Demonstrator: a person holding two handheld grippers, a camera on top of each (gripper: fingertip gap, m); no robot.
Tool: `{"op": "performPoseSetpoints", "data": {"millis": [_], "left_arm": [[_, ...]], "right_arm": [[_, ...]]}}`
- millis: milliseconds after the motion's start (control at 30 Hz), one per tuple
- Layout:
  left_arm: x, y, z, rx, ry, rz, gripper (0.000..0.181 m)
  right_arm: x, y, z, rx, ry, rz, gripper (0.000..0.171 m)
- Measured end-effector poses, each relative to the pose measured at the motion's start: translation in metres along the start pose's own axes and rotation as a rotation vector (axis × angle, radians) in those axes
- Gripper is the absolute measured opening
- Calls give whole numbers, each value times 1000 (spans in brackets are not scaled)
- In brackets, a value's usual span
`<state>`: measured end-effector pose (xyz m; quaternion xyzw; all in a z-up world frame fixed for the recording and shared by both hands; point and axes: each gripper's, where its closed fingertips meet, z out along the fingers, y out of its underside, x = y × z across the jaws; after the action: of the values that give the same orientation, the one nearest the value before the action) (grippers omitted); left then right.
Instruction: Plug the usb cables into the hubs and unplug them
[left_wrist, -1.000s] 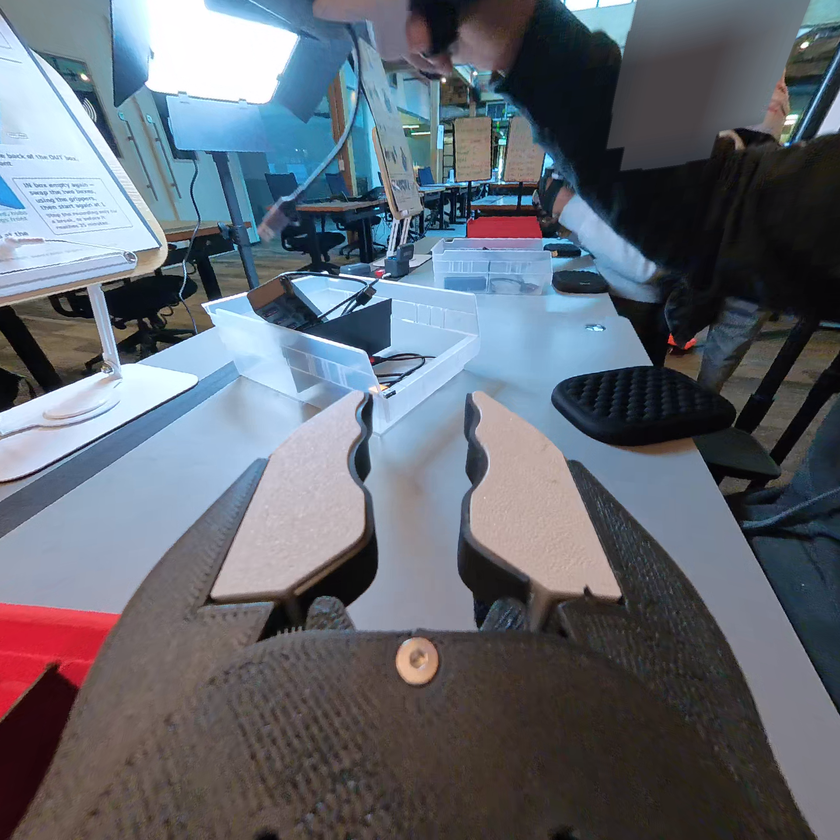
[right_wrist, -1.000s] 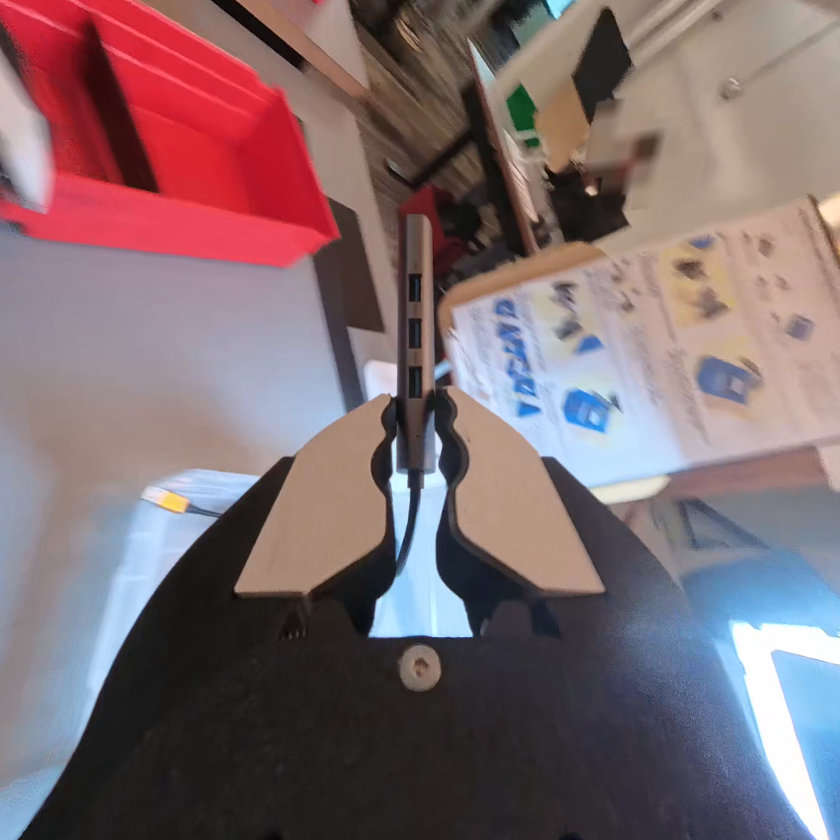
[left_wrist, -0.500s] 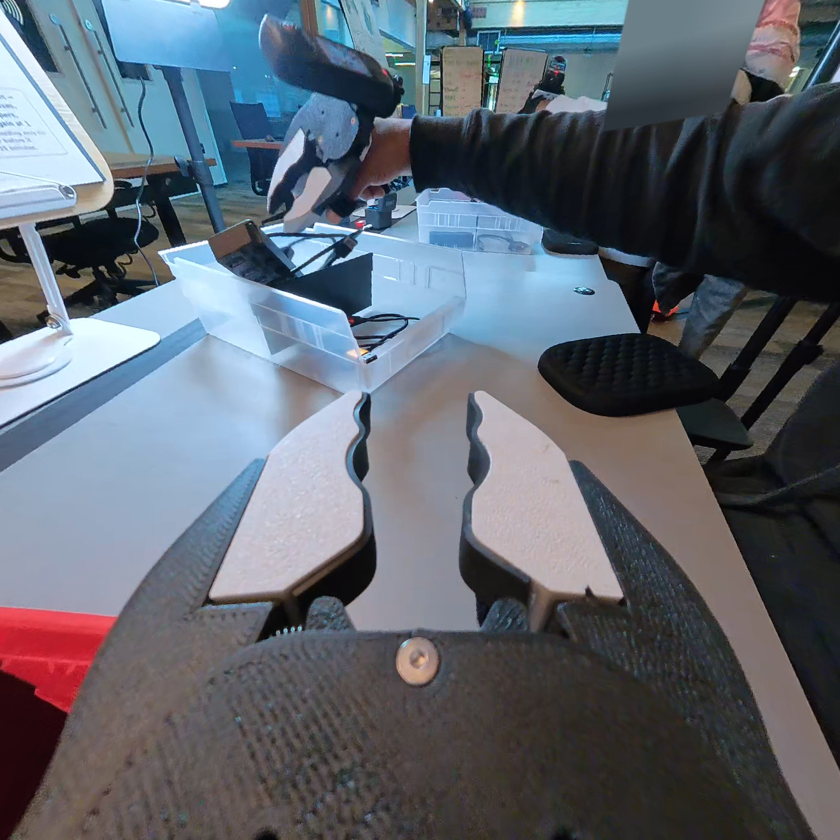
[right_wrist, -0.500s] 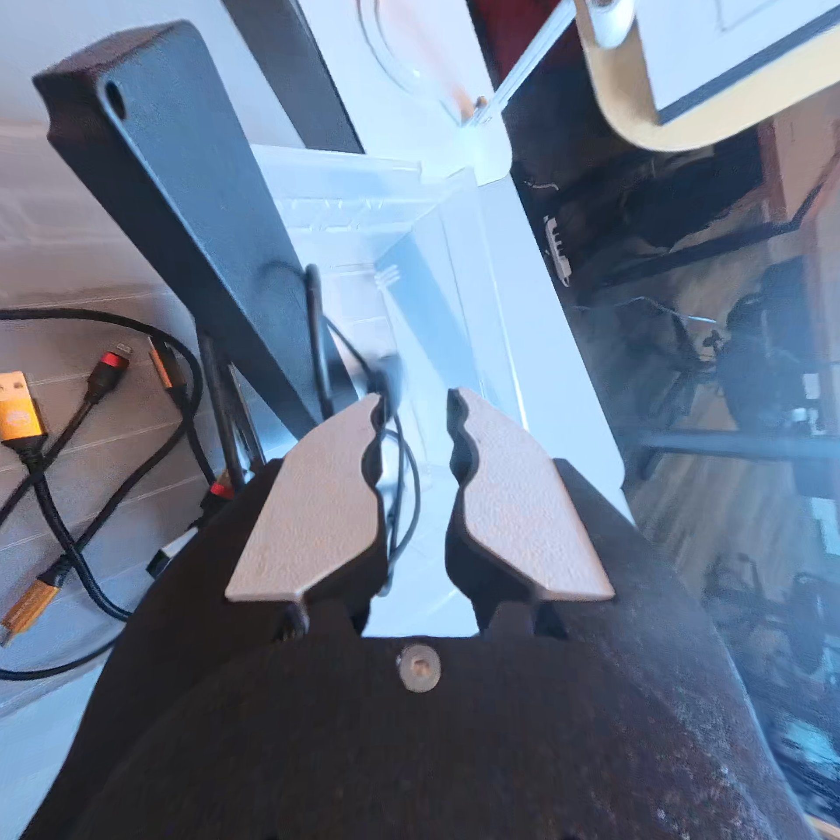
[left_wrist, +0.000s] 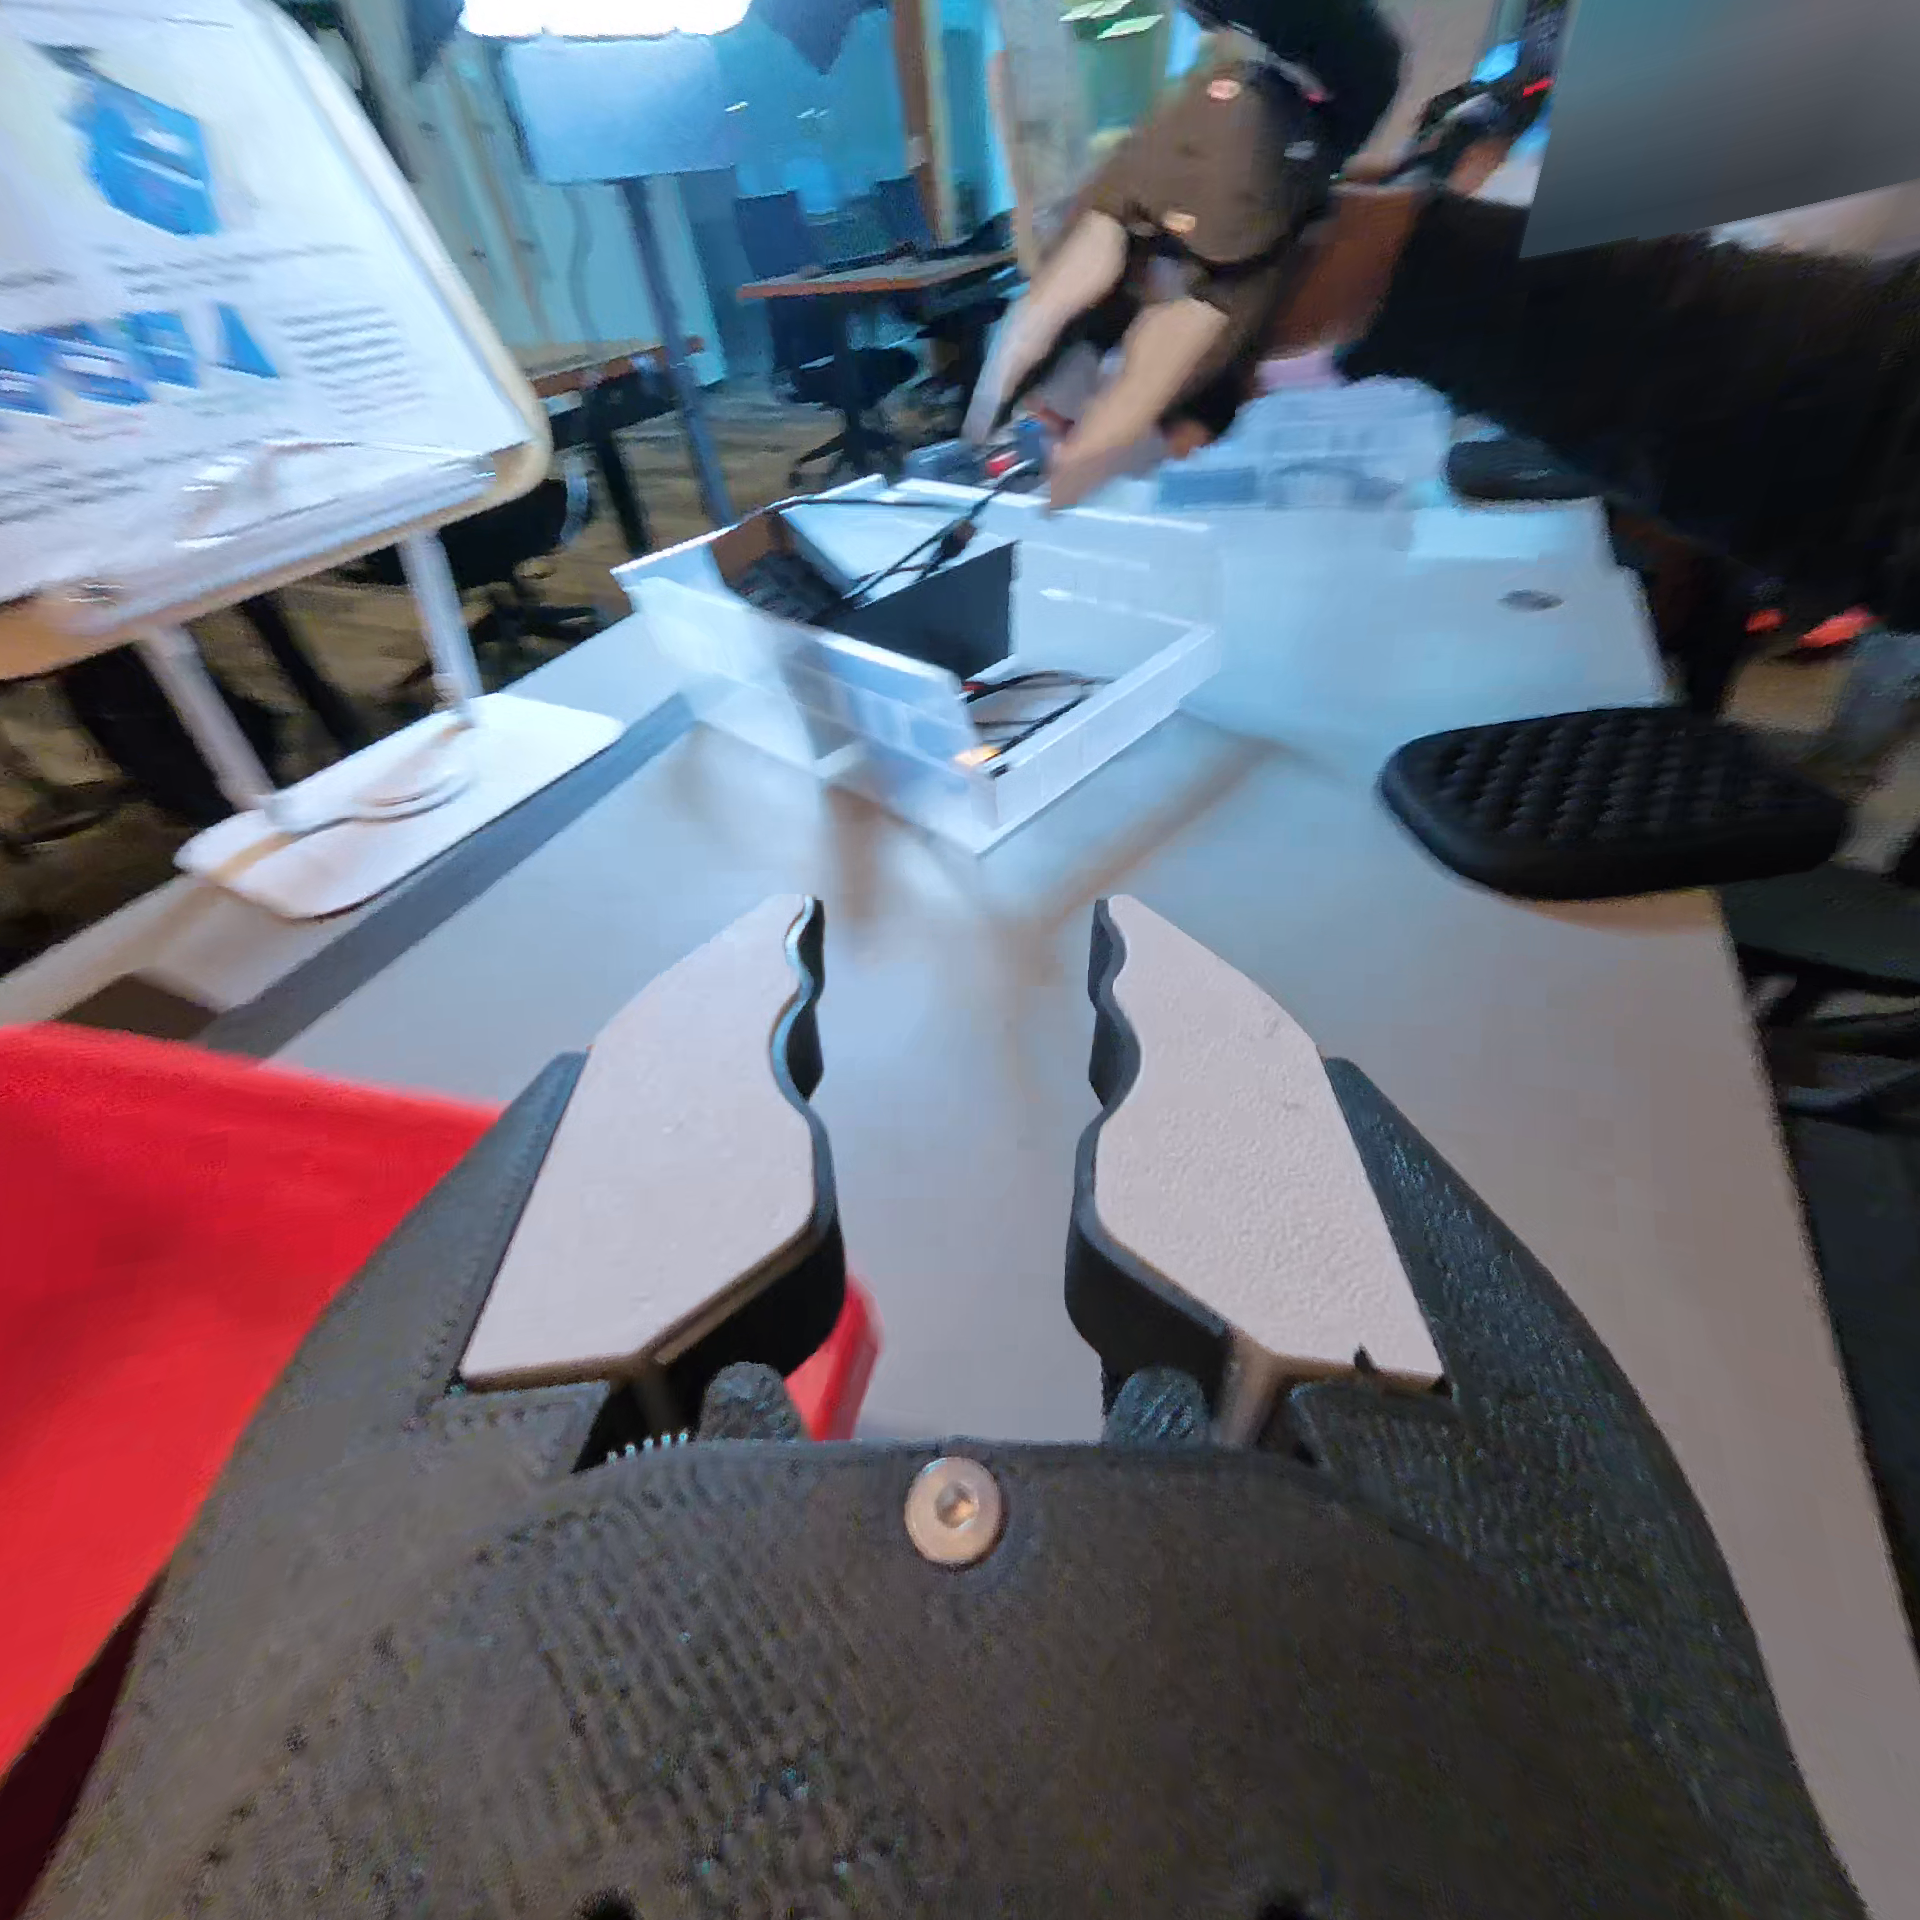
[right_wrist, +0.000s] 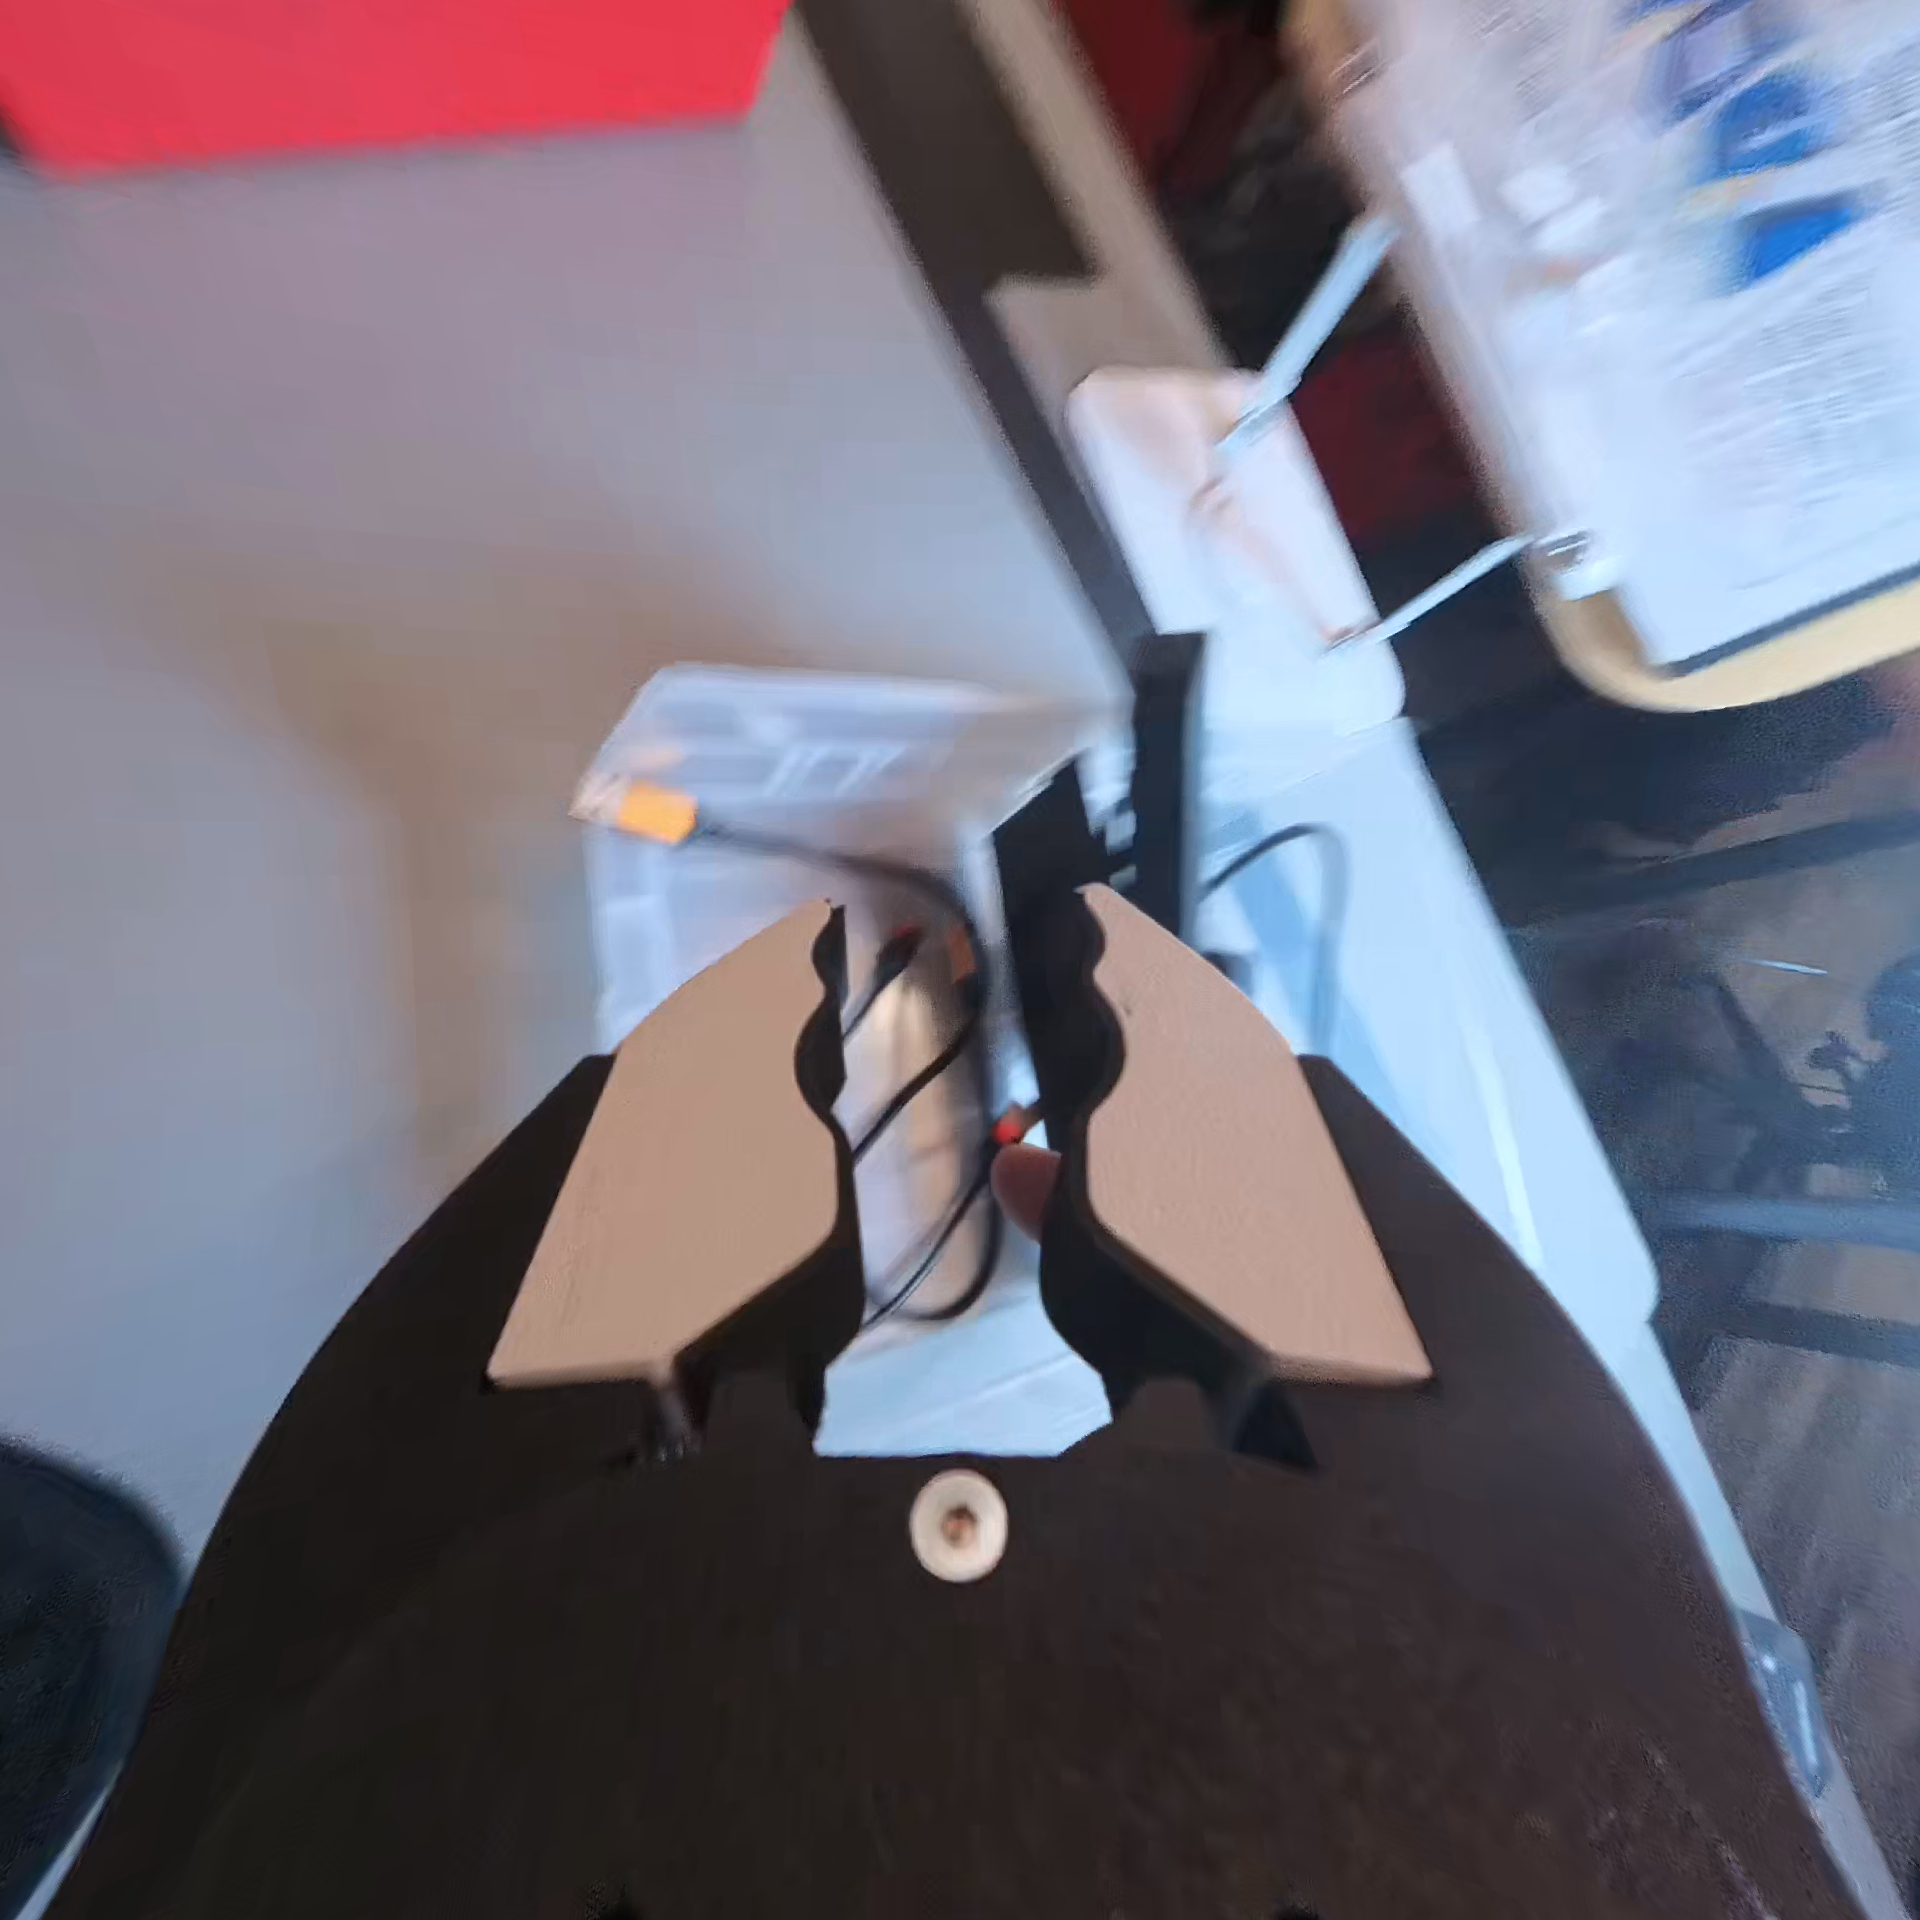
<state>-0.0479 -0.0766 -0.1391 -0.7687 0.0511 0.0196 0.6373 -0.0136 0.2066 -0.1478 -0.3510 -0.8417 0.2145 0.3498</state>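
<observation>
A clear plastic bin (left_wrist: 1091, 727) stands mid-table with a black divider (left_wrist: 935, 613) across it. Black usb cables (right_wrist: 914, 1101) with orange and red plugs lie in its near compartment; an orange plug (right_wrist: 655, 816) rests at its corner. A dark flat object (left_wrist: 774, 582), perhaps a hub, leans in the far compartment. My left gripper (left_wrist: 951, 914) is open and empty, low over the table, well short of the bin. My right gripper (right_wrist: 956, 914) is open and empty, above the cable compartment. The right wrist view is blurred.
A red bin (left_wrist: 156, 1247) lies under my left gripper's left side and shows in the right wrist view (right_wrist: 395, 73). A white sign stand (left_wrist: 395, 790) is left of the clear bin. A black wrist pad (left_wrist: 1600, 800) sits at the right table edge. A person reaches over a farther table. The orange plug (right_wrist: 655, 816) is about 11 centimetres from my right fingertips.
My right gripper let go of the grey hub over the clear bin, opened wider and drew back above it. My left gripper stayed open and shifted over the red bin.
</observation>
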Motion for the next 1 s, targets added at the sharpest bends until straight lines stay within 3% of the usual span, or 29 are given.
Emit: {"op": "performPoseSetpoints", "data": {"millis": [100, 233, 333, 400, 467, 533, 733, 1000], "left_arm": [[-26, 24, -39, -158, -140, 51, 49], [-48, 81, -72, -481, -174, 47, 55], [-63, 127, -81, -724, -190, 101, 59], [-69, 151, -82, -851, -178, 148, 60], [-65, 168, -77, -924, -117, 176, 51], [-61, 173, -68, -930, -66, 221, 33], [-72, 166, -33, -872, -74, 339, 32], [-59, 141, 76, -786, 87, 489, 33]], "right_arm": [[-49, 40, 17, -200, -101, -118, 42], [-70, 80, 44, -402, -153, -229, 49], [-74, 95, 67, -483, -198, -291, 47], [-82, 94, 78, -481, -256, -285, 32], [-82, 90, 82, -475, -261, -277, 30], [-83, 90, 81, -473, -259, -293, 30], [-117, 81, 66, -412, -263, -366, 30], [-180, 52, 47, -380, -218, -443, 30]]}}
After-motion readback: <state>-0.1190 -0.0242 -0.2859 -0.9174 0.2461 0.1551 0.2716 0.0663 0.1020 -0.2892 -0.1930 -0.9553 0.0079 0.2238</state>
